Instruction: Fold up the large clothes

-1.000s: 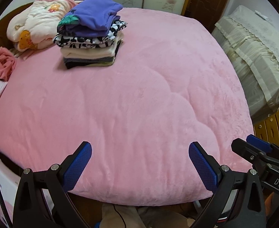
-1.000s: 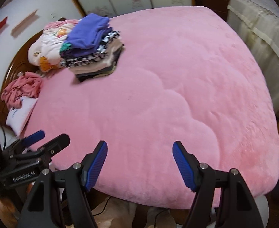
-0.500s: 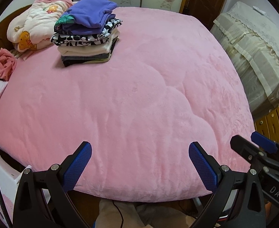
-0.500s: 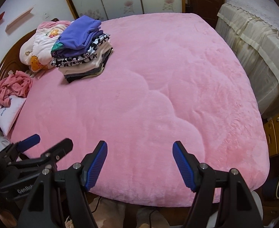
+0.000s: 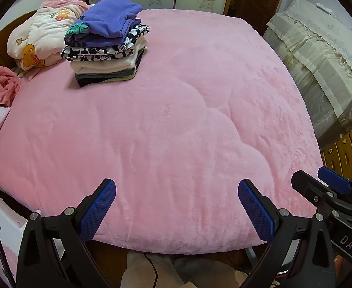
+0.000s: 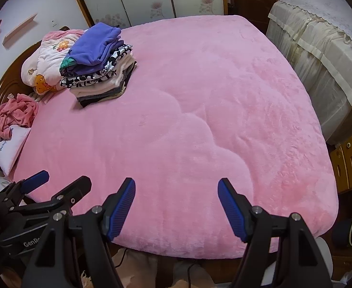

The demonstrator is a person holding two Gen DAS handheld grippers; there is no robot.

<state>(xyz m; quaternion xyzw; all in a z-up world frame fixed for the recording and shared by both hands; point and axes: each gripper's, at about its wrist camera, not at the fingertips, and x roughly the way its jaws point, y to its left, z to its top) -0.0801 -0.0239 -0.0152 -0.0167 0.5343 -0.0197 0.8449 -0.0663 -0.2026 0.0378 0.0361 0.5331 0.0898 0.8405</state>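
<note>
A stack of folded clothes (image 5: 106,45) sits at the far left of a pink blanket (image 5: 176,124), its long side running roughly left to right, purple garment on top. Left gripper (image 5: 176,206) and right gripper (image 6: 176,204) hover over the near edge, jaws spread, holding nothing

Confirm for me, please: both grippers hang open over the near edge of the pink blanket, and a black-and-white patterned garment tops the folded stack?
Not quite. A purple garment tops the folded stack; the black-and-white one lies lower, as the left wrist view shows. The left gripper and right gripper do hang open over the pink blanket.
</note>
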